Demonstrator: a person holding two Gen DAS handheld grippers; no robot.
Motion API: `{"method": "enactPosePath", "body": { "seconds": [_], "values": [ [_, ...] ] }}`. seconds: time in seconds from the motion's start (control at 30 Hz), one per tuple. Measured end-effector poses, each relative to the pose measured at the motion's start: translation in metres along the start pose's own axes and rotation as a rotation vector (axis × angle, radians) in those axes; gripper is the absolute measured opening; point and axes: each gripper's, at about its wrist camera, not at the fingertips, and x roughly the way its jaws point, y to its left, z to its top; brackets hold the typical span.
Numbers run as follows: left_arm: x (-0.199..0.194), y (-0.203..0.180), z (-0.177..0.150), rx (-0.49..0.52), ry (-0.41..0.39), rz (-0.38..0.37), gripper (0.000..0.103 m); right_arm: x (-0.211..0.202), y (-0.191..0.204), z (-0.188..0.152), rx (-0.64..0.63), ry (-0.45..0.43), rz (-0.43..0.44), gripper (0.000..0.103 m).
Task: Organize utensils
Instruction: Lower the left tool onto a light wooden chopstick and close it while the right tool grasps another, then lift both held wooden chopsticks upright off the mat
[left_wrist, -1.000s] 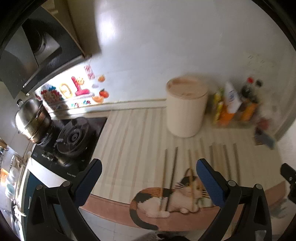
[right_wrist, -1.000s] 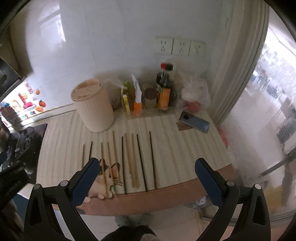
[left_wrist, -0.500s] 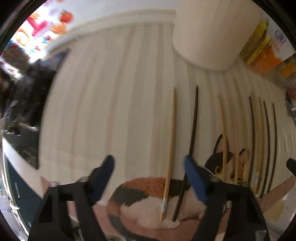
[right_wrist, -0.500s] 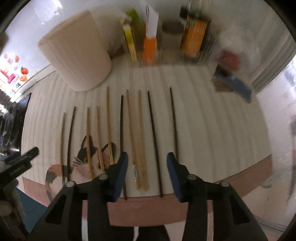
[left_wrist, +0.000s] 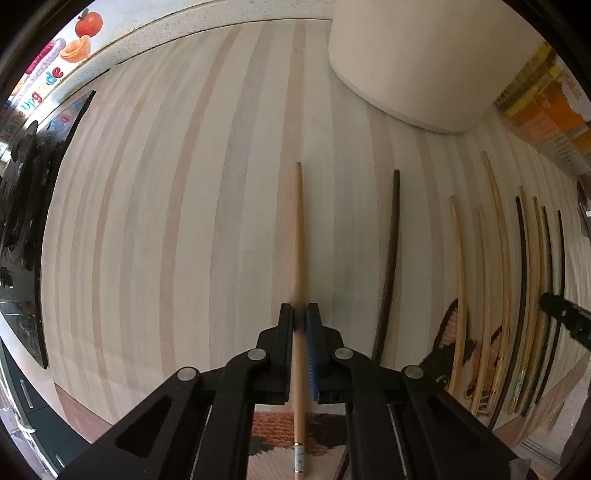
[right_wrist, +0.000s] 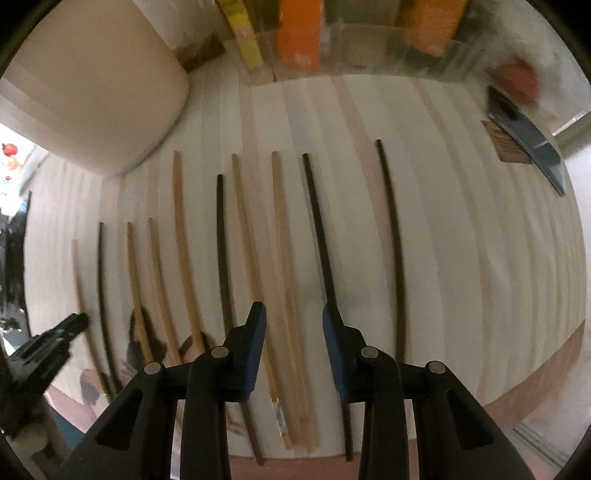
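Observation:
Several loose chopsticks lie side by side on a striped wooden counter. My left gripper is shut on a light wooden chopstick, the leftmost of the row, low at the counter. A dark chopstick lies just to its right. My right gripper is partly open, low over two light wooden chopsticks in the middle of the row, with a dark chopstick at its right finger. A tall cream canister stands behind the row; it also shows in the right wrist view.
A cat-picture mat lies under the near ends of some chopsticks. Bottles and boxes stand at the back wall. A dark phone lies at the right. A black stove is at the left. The counter's front edge is close.
Both grippers came down from well above the counter to the chopsticks. The left gripper closed on the leftmost light chopstick. The right gripper narrowed over the middle ones.

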Motion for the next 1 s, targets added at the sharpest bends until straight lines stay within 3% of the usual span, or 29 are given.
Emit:
{"method": "enactPosePath", "body": {
  "seconds": [0.1, 0.13, 0.23, 0.33, 0.53, 0.83, 1.0],
  "values": [
    [-0.001, 0.008, 0.001, -0.012, 0.013, -0.012, 0.004, 0.014, 0.006, 0.006, -0.012, 0.036, -0.022, 0.030],
    [-0.001, 0.014, 0.002, -0.016, 0.021, -0.015, 0.004, 0.016, 0.009, 0.006, -0.019, 0.039, -0.045, 0.019],
    [-0.003, 0.032, 0.016, -0.024, 0.050, -0.047, 0.004, 0.020, 0.021, 0.006, -0.042, 0.039, -0.083, 0.008],
    [-0.004, 0.052, 0.020, -0.015, 0.072, -0.088, 0.005, 0.023, 0.026, -0.001, -0.043, 0.084, -0.075, 0.008],
    [-0.004, 0.076, 0.015, 0.037, 0.114, -0.151, 0.015, 0.031, 0.032, -0.011, -0.035, 0.133, -0.101, 0.008],
    [-0.007, 0.067, 0.009, 0.112, 0.144, -0.062, 0.016, 0.054, 0.042, 0.027, -0.035, 0.247, -0.126, 0.008],
    [-0.007, 0.024, 0.013, 0.127, 0.110, -0.011, 0.011, 0.061, 0.039, 0.043, -0.070, 0.281, -0.148, 0.010]
  ]
}}
